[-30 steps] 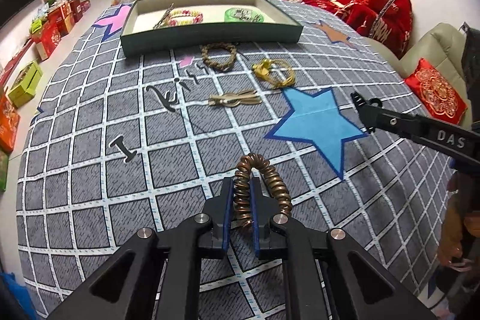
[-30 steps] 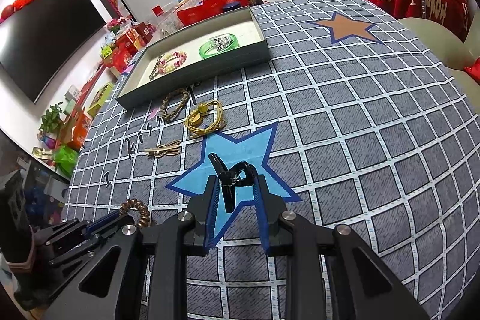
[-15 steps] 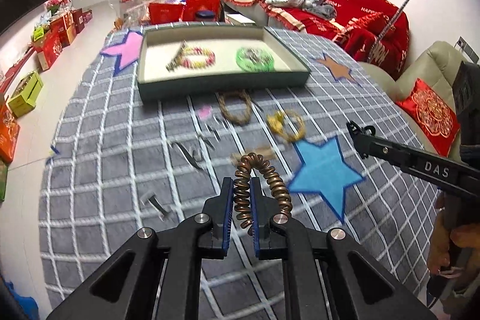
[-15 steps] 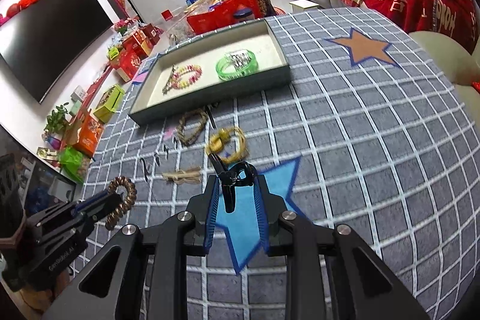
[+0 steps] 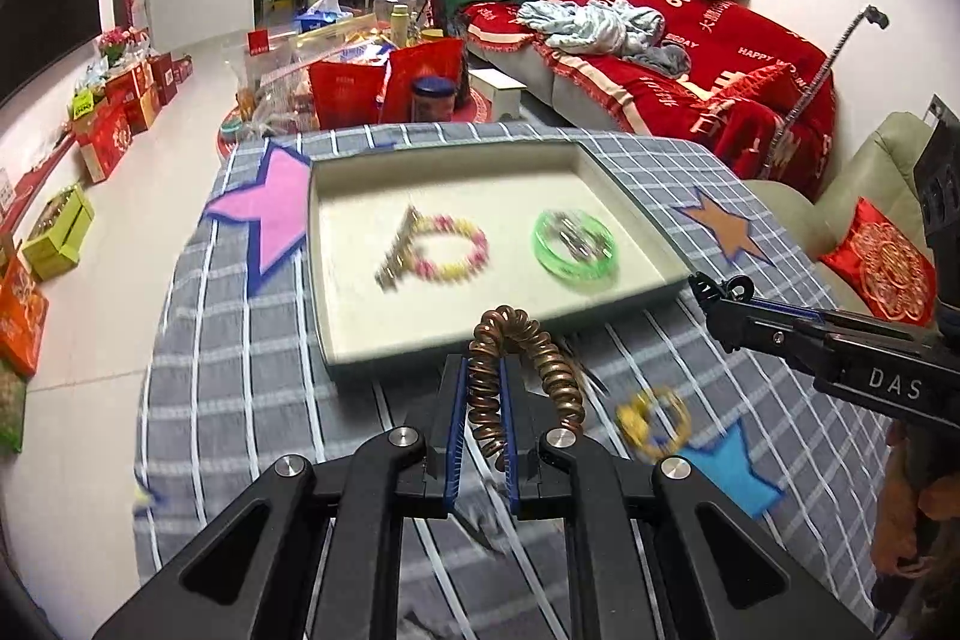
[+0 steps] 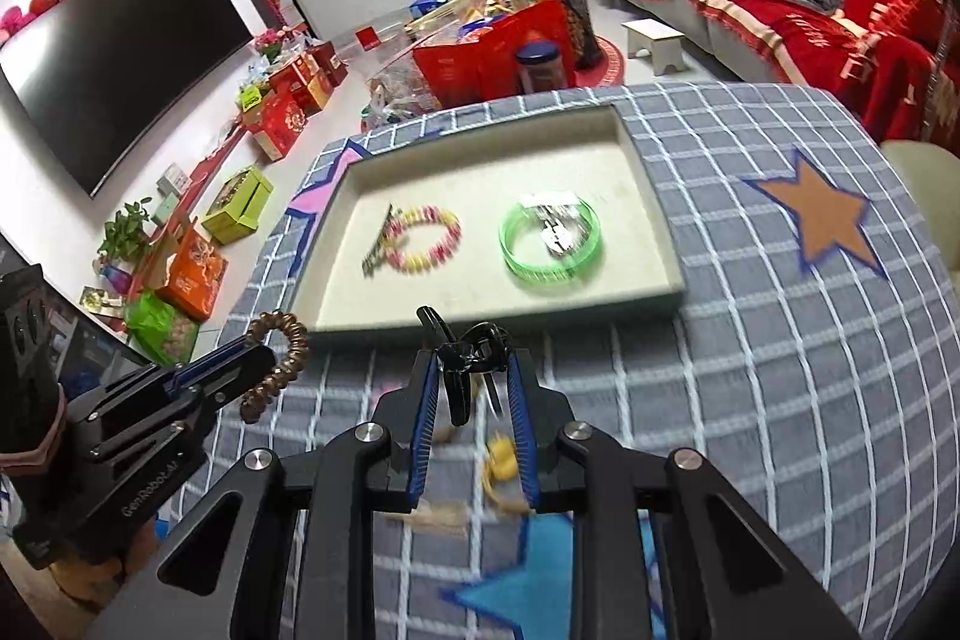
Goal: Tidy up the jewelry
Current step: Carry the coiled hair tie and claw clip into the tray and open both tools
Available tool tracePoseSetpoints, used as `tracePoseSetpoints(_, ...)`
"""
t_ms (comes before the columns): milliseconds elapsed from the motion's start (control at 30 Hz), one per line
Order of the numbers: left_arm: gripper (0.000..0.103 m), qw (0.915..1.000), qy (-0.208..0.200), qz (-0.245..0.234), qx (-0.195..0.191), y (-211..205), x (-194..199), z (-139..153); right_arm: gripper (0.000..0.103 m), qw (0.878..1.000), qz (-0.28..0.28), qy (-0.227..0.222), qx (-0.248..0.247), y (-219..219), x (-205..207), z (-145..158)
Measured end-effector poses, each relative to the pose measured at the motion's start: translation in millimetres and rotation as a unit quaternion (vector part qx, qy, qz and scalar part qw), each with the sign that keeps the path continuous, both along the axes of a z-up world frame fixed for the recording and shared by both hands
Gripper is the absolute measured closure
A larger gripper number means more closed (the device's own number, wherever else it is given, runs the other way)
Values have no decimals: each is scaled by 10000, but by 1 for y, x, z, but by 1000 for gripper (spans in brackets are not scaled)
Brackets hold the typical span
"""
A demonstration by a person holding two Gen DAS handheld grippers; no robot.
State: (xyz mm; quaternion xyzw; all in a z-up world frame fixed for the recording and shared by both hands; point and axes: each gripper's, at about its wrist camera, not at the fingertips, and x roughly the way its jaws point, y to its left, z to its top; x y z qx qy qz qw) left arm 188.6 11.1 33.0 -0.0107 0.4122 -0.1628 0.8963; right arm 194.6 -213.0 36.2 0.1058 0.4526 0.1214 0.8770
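My left gripper (image 5: pixel 483 415) pinches one side of a coppery coiled bracelet (image 5: pixel 528 370), a spring-like loop of tight spiral turns that arches up and over to the 2 o'clock side of the blue finger pads; the same loop shows in the right wrist view at 9 o'clock (image 6: pixel 279 361), hanging off the fingers, above the cloth. My right gripper (image 6: pixel 471 400) holds a black hair clip (image 6: pixel 465 361) between fingers set narrowly apart, its thin glossy arms crossing and one prong sticking up toward 11 o'clock. Just beyond both grippers, at 12 o'clock, lies a shallow rectangular tray (image 6: pixel 651 196) with a dark outer wall and a pale cream floor, resting on a grey checked tablecloth (image 6: pixel 780 370) with star patches. Inside the tray, toward 10 o'clock, a pink-and-yellow beaded bracelet (image 6: pixel 423 238) touches a small dark metallic piece (image 6: pixel 375 250), too blurred to name. Toward 1 o'clock, a translucent green bangle (image 6: pixel 552 244) rings a small silvery item (image 6: pixel 555 226). On the cloth near my fingers, a blurred yellow ornament (image 5: pixel 654 421) lies at 3 o'clock in the left wrist view.
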Motion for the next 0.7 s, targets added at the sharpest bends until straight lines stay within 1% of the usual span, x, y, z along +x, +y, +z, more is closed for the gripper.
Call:
tracePoseSetpoints(133,75,9999,47,62,90,2,36,-10,77,9999,80,120,11,13,35,-9)
tracePoseSetpoints(333,75,9995,223,121,180,4,76,-28,77,9987,114,481,129,24,79,-38)
tracePoseSetpoints(567,75,9982,541,21,276,-1,100,-53,77,9959,144,862,216,29,105,-69)
tracePoseSetpoints(700,75,9963,792,-87,320,-6,109,-66,77,9950,90,977,203,26,116,-82)
